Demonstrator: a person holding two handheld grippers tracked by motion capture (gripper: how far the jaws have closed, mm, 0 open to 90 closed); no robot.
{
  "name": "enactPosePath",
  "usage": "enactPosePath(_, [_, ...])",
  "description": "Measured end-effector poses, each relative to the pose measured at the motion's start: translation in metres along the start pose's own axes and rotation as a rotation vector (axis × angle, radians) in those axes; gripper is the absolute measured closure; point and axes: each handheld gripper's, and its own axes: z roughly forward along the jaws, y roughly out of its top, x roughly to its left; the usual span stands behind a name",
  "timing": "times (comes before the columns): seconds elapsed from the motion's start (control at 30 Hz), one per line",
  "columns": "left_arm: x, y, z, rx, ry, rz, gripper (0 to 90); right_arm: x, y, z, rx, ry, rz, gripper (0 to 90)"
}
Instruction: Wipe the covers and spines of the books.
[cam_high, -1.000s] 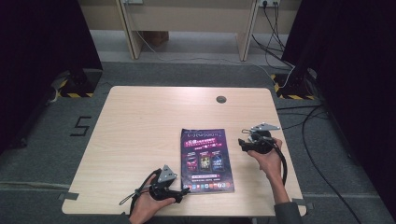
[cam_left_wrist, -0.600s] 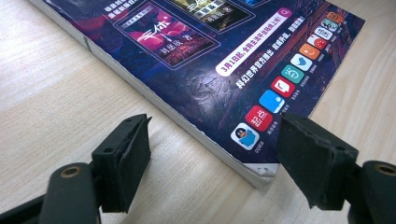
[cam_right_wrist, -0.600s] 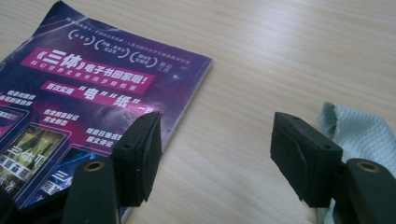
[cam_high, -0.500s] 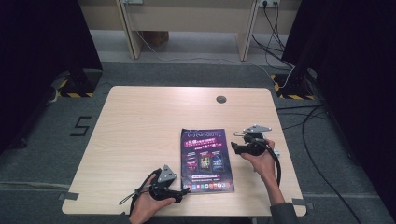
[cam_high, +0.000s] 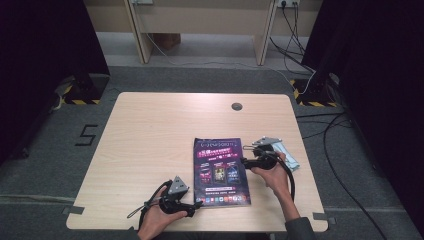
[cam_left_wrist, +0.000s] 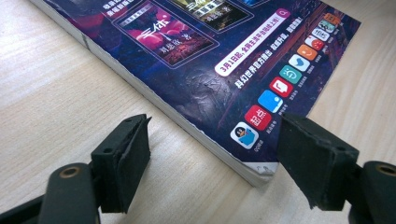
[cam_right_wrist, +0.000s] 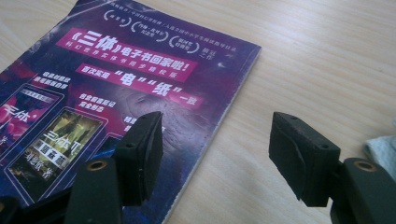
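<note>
Purple glossy-covered magazine (cam_high: 220, 170) with white lettering and rows of coloured icons lies flat and closed on the pale wooden bench (cam_high: 150, 140), towards the person's edge and right of the middle.

Left gripper (cam_high: 196, 204) sits at the magazine's near left corner, held low in the left hand (cam_high: 157, 220). In the left gripper view the magazine (cam_left_wrist: 224, 56) has that corner between the two black jaws, which stand wide apart; neither pad touches the cover or the page edges.

Right gripper (cam_high: 244, 161) is at the magazine's right edge, about halfway along it, held in the right hand (cam_high: 274, 177). Its jaws have just been closing a little, yet they stand wide, astride that edge of the magazine (cam_right_wrist: 116, 93): one jaw is over the cover, the other over bare wood. Nothing is pinched between them.

Just right of the magazine, beyond the right gripper, lies a pale blue-white folded cloth (cam_high: 289, 159), also seen as a soft corner (cam_right_wrist: 380, 147) in the right gripper view.
</note>
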Motion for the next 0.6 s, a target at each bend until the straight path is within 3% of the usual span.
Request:
enactPosePath(0.2, [0.006, 0.005, -0.003, -0.038, -0.013, -0.034, 22.8, 0.003, 0.0, 0.004, 0.014, 0.011, -0.015, 39.1])
enactPosePath(0.47, [0.017, 0.012, 0.001, -0.052, 0.009, -0.049, 22.7, 0.009, -0.002, 0.014, 0.044, 0.034, -0.026, 45.0])
enactPosePath(0.6, [0.024, 0.016, 0.008, -0.058, 0.002, -0.09, 22.8, 0.012, -0.002, 0.019, 0.055, 0.035, -0.042, 46.6])
